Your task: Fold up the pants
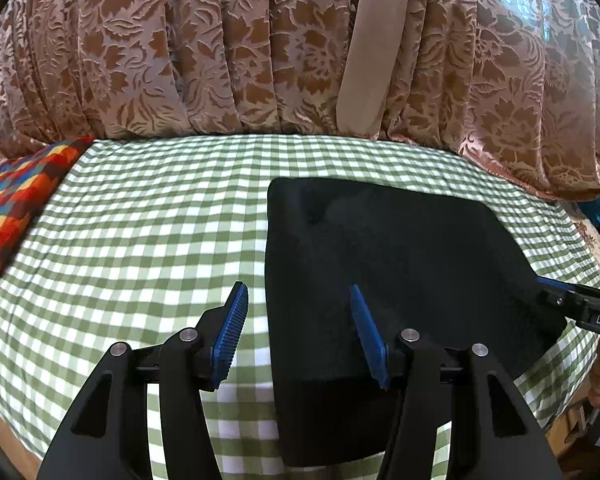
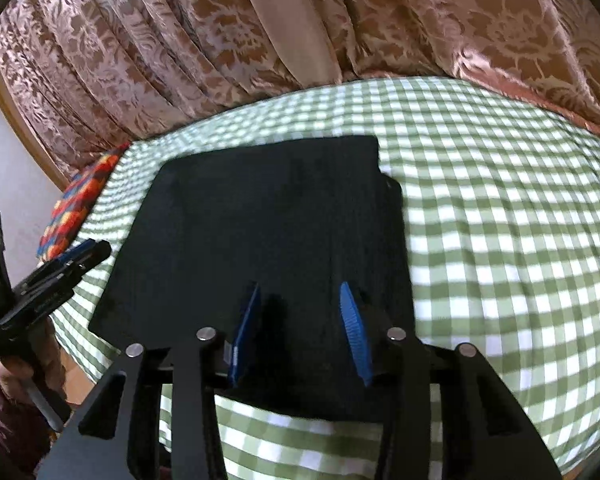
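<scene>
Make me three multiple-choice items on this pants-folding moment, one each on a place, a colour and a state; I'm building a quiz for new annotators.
1. Where do the pants lie?
A. On the checked cloth
B. Over the curtain
C. On the patchwork cushion

2. What colours is the checked cloth?
A. Red and white
B. Green and white
C. Blue and yellow

3. How does the left gripper stand?
A. Shut on the curtain
B. Shut on the cushion
C. Open, gripping nothing

Answers: 1 A, the black folded pants rest flat on the cloth. 2 B, green and white squares show in both views. 3 C, its blue pads stand apart, straddling the pants' left edge without pinching it.
</scene>
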